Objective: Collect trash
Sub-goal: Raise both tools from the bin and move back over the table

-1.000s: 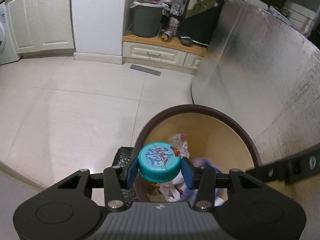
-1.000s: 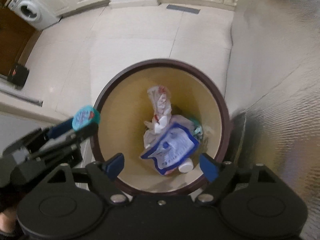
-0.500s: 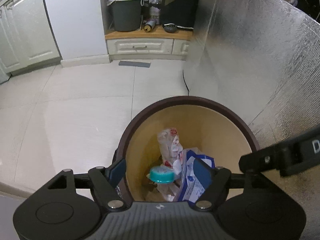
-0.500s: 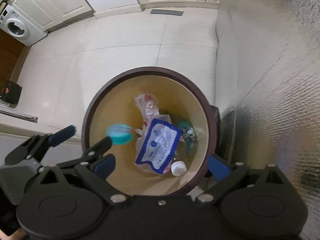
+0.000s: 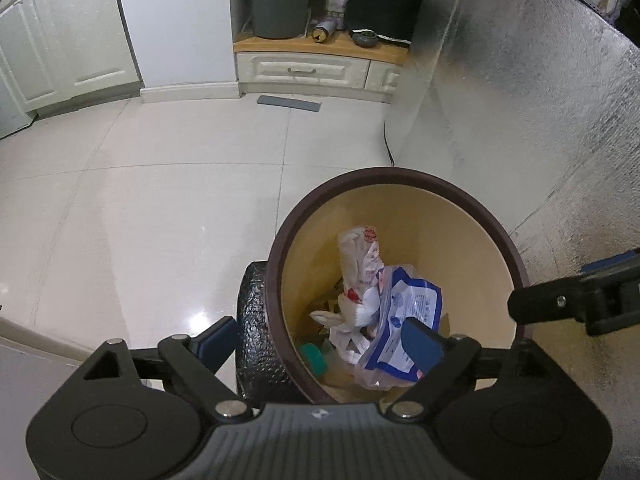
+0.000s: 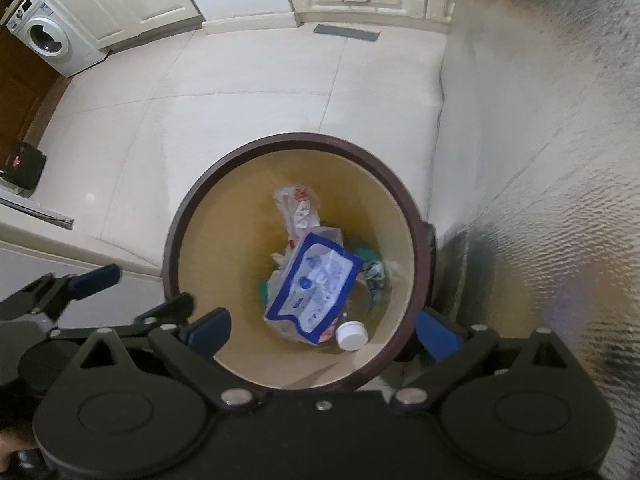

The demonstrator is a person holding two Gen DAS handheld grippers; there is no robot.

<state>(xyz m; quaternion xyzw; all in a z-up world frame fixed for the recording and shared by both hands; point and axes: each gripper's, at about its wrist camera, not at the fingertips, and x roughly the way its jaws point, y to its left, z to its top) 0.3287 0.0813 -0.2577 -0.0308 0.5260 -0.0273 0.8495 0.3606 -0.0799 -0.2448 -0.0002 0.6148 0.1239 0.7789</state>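
A round bin with a dark brown rim (image 5: pixel 400 172) and a tan inside stands on the tiled floor, straight below both grippers. In it lie a blue-and-white pouch (image 5: pixel 404 320), a crumpled white wrapper with red print (image 5: pixel 360 264) and a teal cap (image 5: pixel 314 356) near the bottom. My left gripper (image 5: pixel 320 342) hangs over the bin's near left edge, its jaws opening with nothing between them. The right wrist view shows the bin rim (image 6: pixel 296 138), the pouch (image 6: pixel 316 284) and a white cap (image 6: pixel 352 334). My right gripper (image 6: pixel 324 334) stands open and empty above the bin.
A silver foil-covered wall (image 5: pixel 540 100) rises right beside the bin. A black textured object (image 5: pixel 256 340) sits against the bin's left side. A grey bucket (image 5: pixel 276 4) stands on a low wooden cabinet at the back. A washing machine (image 6: pixel 44 38) is far left.
My left gripper opened and let go of the teal-capped thing, which dropped into the bin. The right gripper's jaws spread a little wider and it stayed over the bin.
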